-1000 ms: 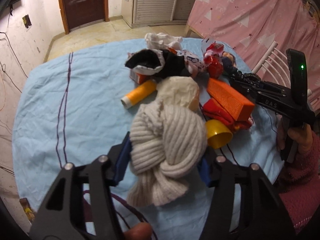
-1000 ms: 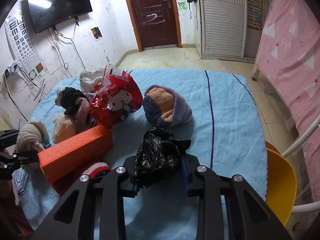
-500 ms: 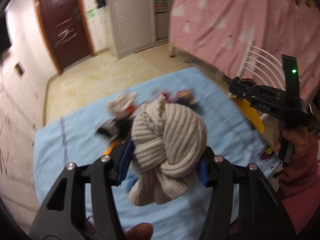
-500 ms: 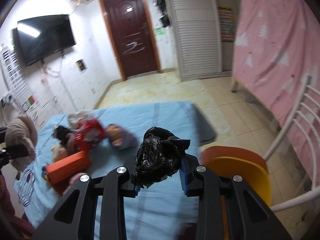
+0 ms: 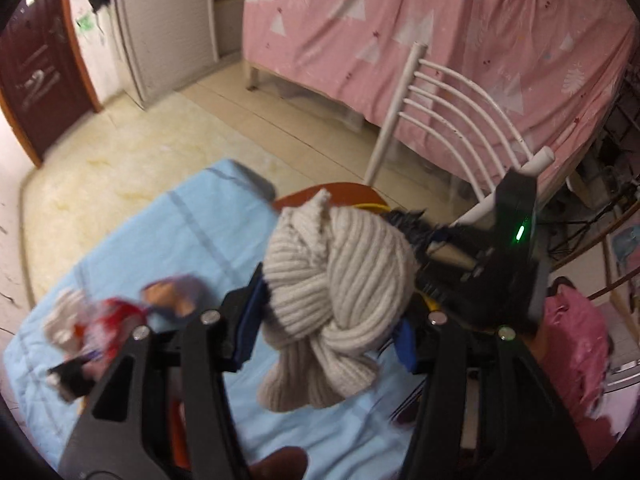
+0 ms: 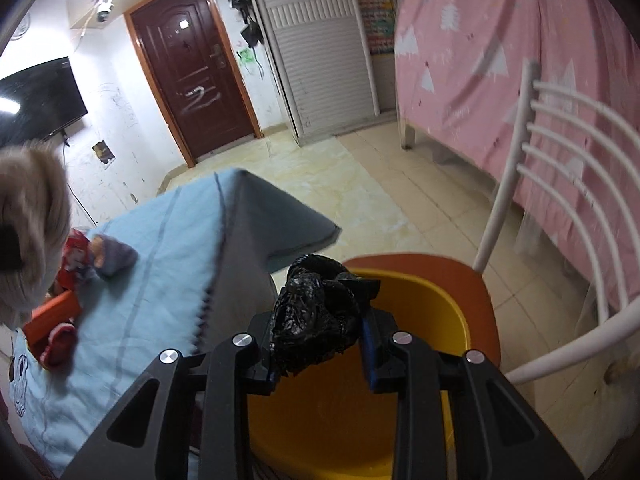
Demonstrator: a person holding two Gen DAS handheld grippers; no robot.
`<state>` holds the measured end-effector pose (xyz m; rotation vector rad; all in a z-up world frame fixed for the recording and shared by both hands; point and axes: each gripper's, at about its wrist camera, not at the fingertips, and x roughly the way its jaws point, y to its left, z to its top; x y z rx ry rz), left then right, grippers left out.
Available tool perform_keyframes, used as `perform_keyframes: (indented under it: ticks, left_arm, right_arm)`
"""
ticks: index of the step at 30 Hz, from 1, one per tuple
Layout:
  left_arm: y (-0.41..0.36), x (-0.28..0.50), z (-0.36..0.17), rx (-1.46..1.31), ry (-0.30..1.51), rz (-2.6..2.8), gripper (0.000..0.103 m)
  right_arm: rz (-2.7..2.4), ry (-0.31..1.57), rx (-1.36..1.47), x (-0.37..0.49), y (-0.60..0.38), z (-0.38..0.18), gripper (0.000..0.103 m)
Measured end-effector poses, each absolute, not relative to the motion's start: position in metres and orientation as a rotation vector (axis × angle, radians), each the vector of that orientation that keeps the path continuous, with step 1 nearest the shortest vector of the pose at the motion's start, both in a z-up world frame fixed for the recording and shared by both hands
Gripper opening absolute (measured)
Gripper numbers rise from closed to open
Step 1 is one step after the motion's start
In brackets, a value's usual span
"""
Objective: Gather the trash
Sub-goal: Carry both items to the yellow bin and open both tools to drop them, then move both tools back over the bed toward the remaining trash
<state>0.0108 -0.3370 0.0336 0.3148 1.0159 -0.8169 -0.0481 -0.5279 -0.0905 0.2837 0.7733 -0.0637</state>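
Observation:
My left gripper (image 5: 328, 320) is shut on a knotted beige ribbed knit bundle (image 5: 340, 280), held above the blue-covered table's right end. My right gripper (image 6: 320, 340) is shut on a crumpled black plastic bag (image 6: 320, 312), which hangs over a yellow basin (image 6: 432, 320) that sits on an orange chair seat (image 6: 476, 280). In the left wrist view the right gripper's black body (image 5: 500, 272) with a green light shows just beyond the bundle. The beige bundle (image 6: 28, 216) also appears blurred at the right wrist view's left edge.
On the blue tablecloth (image 6: 160, 248) lie a red packet (image 6: 74, 256), a purple-and-orange knit item (image 6: 112, 256), an orange box (image 6: 52, 316) and other blurred clutter (image 5: 80, 332). The white chair back (image 6: 560, 208) stands beside a pink curtain (image 5: 440, 40). Tiled floor lies beyond.
Both grippers have swung right, off the table's clutter, toward the chair. The black bag now hangs over the yellow basin; the beige bundle has followed close behind it. Both grips are unchanged.

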Motion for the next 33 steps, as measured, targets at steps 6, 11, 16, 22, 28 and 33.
perform_keyframes:
  ticks: [6, 11, 16, 22, 28, 33]
  left_arm:
    - [-0.389, 0.021, 0.016, 0.330, 1.078, -0.828, 0.055]
    - [-0.411, 0.025, 0.005, 0.339, 1.096, -0.824, 0.069]
    - [-0.417, 0.024, 0.006, 0.341, 1.102, -0.825, 0.074]
    - [-0.403, 0.025, 0.016, 0.323, 1.087, -0.811, 0.074]
    - [-0.372, 0.030, 0.036, 0.280, 1.068, -0.771, 0.074]
    - [-0.328, 0.037, 0.057, 0.238, 1.029, -0.712, 0.081]
  right_arm:
    - [-0.055, 0.811, 0.361, -0.045, -0.543, -0.117, 0.028]
    - [-0.072, 0.827, 0.397, -0.047, -0.551, -0.129, 0.038]
    - [-0.085, 0.823, 0.407, -0.057, -0.554, -0.130, 0.057]
    - [-0.069, 0.818, 0.411, -0.054, -0.549, -0.127, 0.068]
    - [-0.040, 0.795, 0.376, -0.051, -0.531, -0.108, 0.069]
    - [-0.058, 0.764, 0.342, -0.052, -0.520, -0.085, 0.080]
